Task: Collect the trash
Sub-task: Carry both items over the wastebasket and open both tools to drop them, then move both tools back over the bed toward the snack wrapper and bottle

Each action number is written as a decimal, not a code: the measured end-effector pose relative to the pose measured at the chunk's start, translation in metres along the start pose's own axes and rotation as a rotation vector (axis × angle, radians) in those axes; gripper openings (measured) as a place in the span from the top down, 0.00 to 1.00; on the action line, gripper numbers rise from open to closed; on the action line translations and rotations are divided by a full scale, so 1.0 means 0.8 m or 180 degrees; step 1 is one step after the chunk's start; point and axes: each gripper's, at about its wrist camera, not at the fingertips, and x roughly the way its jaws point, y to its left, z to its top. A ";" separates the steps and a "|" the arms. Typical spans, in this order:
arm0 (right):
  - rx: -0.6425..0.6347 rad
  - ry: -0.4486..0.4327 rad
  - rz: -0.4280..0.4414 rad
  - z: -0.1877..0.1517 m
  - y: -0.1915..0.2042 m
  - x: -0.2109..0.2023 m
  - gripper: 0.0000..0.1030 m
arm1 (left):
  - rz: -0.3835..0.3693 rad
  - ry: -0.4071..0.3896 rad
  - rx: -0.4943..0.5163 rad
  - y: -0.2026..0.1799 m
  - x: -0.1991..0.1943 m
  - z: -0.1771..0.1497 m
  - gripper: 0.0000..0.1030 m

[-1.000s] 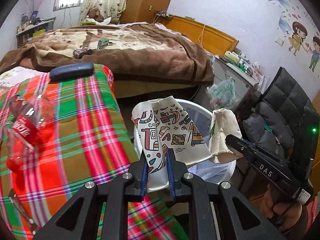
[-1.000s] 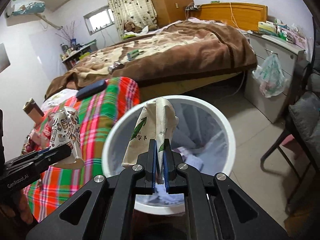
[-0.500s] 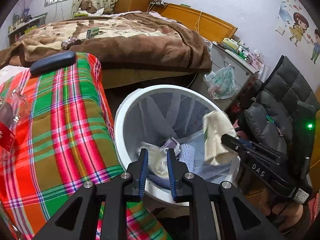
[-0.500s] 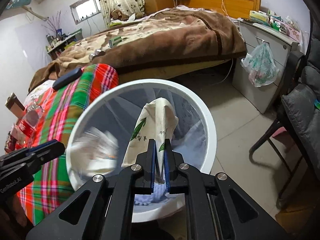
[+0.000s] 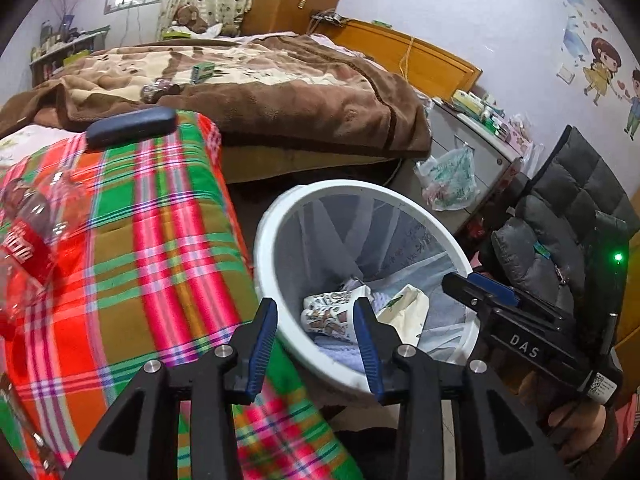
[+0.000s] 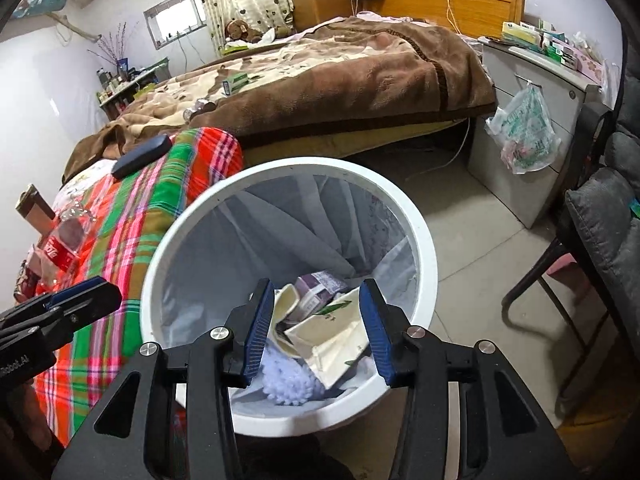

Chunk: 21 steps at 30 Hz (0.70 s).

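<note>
A white trash bin [image 5: 280, 216] [image 6: 424, 240] with a clear liner stands beside the plaid-covered table. Inside lie a patterned paper cup [image 5: 330, 312], a cream paper cup with a green leaf print [image 5: 404, 312] [image 6: 332, 332] and other scraps. My left gripper [image 5: 316, 344] is open and empty over the bin's near rim. My right gripper [image 6: 318, 332] is open and empty above the bin; it also shows at the right of the left wrist view [image 5: 484, 292]. A crushed cola bottle [image 5: 24, 236] [image 6: 60, 248] lies on the plaid cloth.
A dark blue case [image 5: 132, 126] lies at the far end of the plaid table [image 5: 152, 240]. A bed with a brown blanket [image 5: 280, 96] stands behind. A grey cabinet with a hanging plastic bag [image 6: 524, 136] and a padded chair [image 6: 600, 216] stand to the right.
Both grippers opened and let go of their cups: the patterned cup dropped from the left first, then the cream cup from the right. Both now lie in the bin.
</note>
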 end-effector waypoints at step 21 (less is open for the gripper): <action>-0.0243 -0.0116 0.0342 -0.007 0.072 -0.014 0.55 | 0.0606 -0.0330 -0.0542 0.117 -0.109 -0.063 0.62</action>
